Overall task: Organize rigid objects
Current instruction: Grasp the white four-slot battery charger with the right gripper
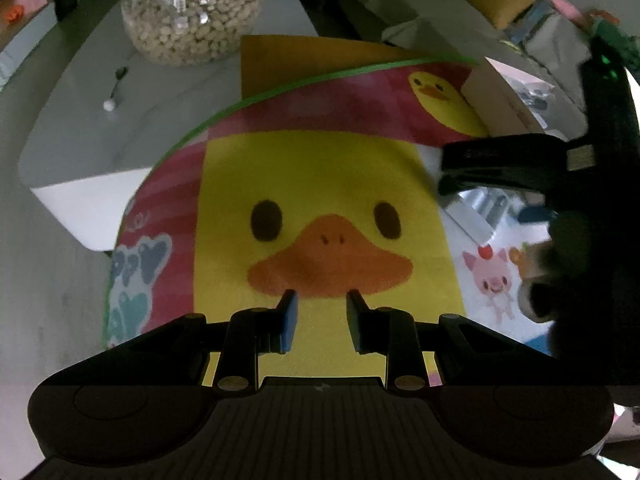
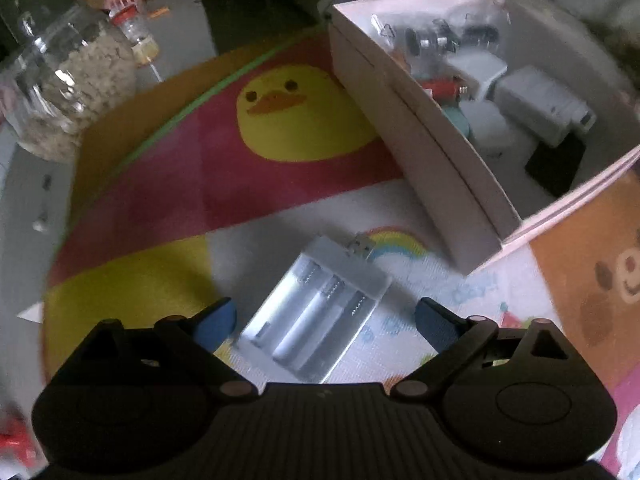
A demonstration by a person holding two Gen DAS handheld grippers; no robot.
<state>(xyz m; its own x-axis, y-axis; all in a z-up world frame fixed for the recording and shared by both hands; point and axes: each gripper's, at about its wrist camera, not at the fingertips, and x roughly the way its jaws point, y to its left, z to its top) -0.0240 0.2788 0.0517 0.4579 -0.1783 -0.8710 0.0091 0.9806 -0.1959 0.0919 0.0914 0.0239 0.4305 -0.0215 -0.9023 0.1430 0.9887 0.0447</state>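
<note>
A white USB battery charger (image 2: 320, 312) lies on the cartoon mat (image 2: 304, 184), slots up, plug pointing toward the box. My right gripper (image 2: 324, 316) is open, its blue pads either side of the charger, just above it. A white cardboard box (image 2: 440, 152) at the right holds several small items, among them a white adapter (image 2: 544, 104) and a red object (image 2: 440, 88). My left gripper (image 1: 322, 320) hovers over the mat's big duck face (image 1: 320, 232), fingers a small gap apart and empty. The right gripper's black body (image 1: 560, 168) shows at the left view's right edge.
A round glass jar of pale pellets (image 1: 192, 8) stands on a grey table (image 1: 80, 128) beyond the mat; it also shows in the right wrist view (image 2: 68, 88). A small red-lidded bottle (image 2: 136, 32) stands beside it. A spoon-like item (image 1: 114, 88) lies on the table.
</note>
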